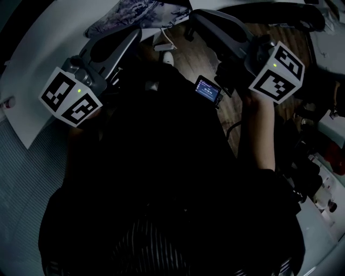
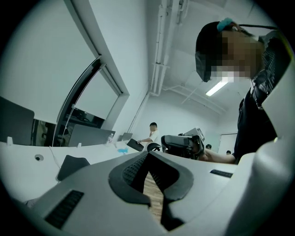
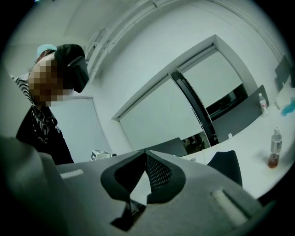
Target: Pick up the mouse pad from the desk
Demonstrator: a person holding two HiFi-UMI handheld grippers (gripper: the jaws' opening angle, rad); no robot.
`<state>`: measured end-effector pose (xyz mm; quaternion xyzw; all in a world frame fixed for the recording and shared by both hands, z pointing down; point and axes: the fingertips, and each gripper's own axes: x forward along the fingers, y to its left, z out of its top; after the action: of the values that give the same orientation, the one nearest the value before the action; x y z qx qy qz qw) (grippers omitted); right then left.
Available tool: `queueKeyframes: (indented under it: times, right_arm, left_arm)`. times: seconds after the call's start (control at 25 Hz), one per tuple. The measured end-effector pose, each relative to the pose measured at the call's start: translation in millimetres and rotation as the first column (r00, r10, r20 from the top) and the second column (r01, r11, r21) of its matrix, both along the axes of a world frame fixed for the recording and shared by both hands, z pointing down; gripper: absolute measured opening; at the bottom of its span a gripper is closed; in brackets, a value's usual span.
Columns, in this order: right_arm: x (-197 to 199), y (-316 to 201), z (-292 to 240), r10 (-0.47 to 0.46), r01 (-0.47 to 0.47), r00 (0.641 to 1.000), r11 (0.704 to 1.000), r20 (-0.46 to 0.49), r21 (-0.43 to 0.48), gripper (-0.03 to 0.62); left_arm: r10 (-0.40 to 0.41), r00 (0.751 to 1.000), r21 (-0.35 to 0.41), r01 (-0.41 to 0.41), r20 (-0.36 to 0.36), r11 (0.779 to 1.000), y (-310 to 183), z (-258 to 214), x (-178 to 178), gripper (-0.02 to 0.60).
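At the top of the head view, on the white desk (image 1: pixel 38 59), a flat sheet with a pale printed pattern, apparently the mouse pad (image 1: pixel 135 13), lies by the desk's edge, and neither gripper holds it. The left gripper (image 1: pixel 136 36) points toward it. In the left gripper view its jaws meet at the tips with nothing between them, and only wooden floor (image 2: pixel 154 198) shows below. The right gripper (image 1: pixel 198 17) points the same way, its jaws likewise closed and empty. Between the two arms a small lit screen (image 1: pixel 208 90) shows above the floor.
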<state>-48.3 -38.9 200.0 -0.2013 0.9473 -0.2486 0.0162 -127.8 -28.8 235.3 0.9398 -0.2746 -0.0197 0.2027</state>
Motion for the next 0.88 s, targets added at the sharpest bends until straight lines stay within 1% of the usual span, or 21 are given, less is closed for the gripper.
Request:
queueKeyframes:
  times: [0.16, 0.36, 0.68, 0.88]
  right_arm:
    - [-4, -24, -5, -0.031, 0.031, 0.999, 1.000, 0.010, 0.002, 0.005]
    - [-1, -61, 12, -0.063, 0.063, 0.998, 0.998, 0.017, 0.000, 0.005]
    - [24, -110, -2, -0.084, 0.084, 0.996, 0.996, 0.039, 0.003, 0.005]
    - [47, -148, 7, -0.098, 0.099, 0.993, 0.995, 0.066, -0.017, 0.005]
  left_arm:
    - [-0.029, 1.000, -0.002, 0.029, 0.004, 1.000, -19, -5, -1, 0.008]
    - [-0.060, 0.998, -0.006, 0.060, 0.015, 0.998, -58, 11, 0, 0.008]
    - [-0.064, 0.998, 0.005, 0.064, 0.021, 0.998, -104, -12, 31, 0.006]
    - [-0.090, 0.995, -0.024, 0.091, 0.035, 0.996, -137, -6, 50, 0.006]
